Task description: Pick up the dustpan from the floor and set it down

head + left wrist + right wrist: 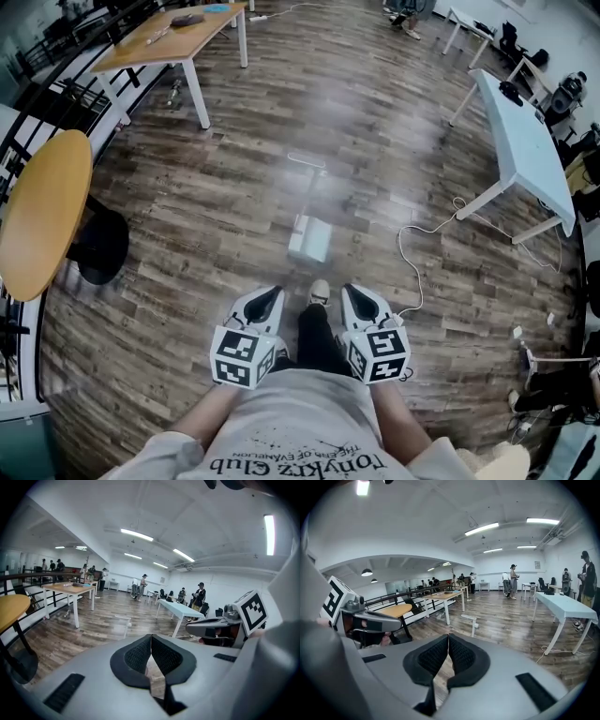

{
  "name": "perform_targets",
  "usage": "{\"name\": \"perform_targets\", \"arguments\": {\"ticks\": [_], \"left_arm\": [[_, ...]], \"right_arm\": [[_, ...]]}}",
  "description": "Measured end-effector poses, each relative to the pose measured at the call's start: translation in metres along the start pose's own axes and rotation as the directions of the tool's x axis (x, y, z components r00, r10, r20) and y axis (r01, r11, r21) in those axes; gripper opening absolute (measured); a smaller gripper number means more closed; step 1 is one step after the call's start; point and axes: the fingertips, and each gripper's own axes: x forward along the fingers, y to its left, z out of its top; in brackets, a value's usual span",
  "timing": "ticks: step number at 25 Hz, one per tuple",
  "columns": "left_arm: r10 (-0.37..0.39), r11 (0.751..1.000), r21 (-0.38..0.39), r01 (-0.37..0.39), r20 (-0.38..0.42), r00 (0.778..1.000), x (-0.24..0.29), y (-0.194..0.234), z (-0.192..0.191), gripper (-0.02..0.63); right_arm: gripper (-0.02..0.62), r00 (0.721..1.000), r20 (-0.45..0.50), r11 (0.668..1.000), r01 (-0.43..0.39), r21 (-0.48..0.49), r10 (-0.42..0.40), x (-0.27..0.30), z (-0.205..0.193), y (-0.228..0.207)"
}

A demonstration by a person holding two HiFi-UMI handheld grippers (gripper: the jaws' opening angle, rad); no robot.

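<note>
Open office, dark wood plank floor (187,216), people only at the far end. Left to right in the head view:

- round wooden table (42,216) at the left edge, rectangular wooden table (169,37) behind it
- left gripper (266,298): jaws closed pad to pad, nothing in them
- dustpan (309,236): on the floor dead ahead, well apart from both grippers. Pan sits on the planks. Both gripper views show the long handle standing upright with a crossbar on top.
- right gripper (356,298): also clamped on nothing
- white table (520,141) and a loose cable (412,253) to the right, near the pan but not touching

Key relation: the dustpan sits just left of the jaw line in the left gripper view and just right of it in the right gripper view. So it's roughly centred, and neither hand is clearly nearer. Long axis is vertical, so I'd expect a grab across the handle. That needs a walk forward and the jaws opened first.
</note>
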Motion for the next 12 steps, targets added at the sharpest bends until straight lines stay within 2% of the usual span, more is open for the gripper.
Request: {"name": "perform_targets", "arguments": {"ticks": [6,12], "left_arm": [[0.033,0.999,-0.013,-0.032,0.009,0.999,0.038,0.017,0.021,0.025],[0.078,0.996,-0.032,-0.077,0.013,0.997,0.1,0.047,0.054,0.025]], "right_arm": [[0.025,1.0,0.014,1.0,-0.024,0.013,0.024,0.043,0.021,-0.035],[0.025,0.998,0.02,0.998,-0.064,-0.003,0.064,0.108,0.058,-0.083]]}}
